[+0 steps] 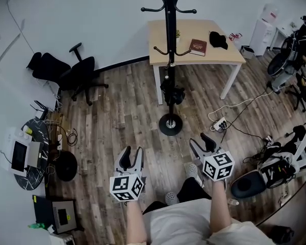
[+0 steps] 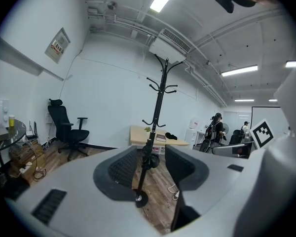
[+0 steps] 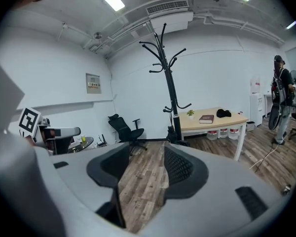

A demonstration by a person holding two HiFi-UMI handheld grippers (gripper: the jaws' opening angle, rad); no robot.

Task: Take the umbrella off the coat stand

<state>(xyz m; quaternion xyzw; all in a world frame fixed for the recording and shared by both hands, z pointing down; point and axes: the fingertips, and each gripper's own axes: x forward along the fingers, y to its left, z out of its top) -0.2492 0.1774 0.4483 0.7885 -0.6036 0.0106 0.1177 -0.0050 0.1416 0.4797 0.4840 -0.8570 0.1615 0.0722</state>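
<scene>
My left tongs [image 1: 133, 152] and right tongs [image 1: 201, 141] gape empty before the far black metal coat stand [image 1: 168, 60] bearing a folded black umbrella [image 1: 172, 94].

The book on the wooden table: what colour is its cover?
The book is dark reddish brown, clearest in the head view.

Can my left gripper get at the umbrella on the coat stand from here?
Probably not from here: it looks too far. The way is free, though: the left gripper is open and empty, the umbrella hangs low on the coat stand straight ahead of it, and only wooden floor lies between.
</scene>
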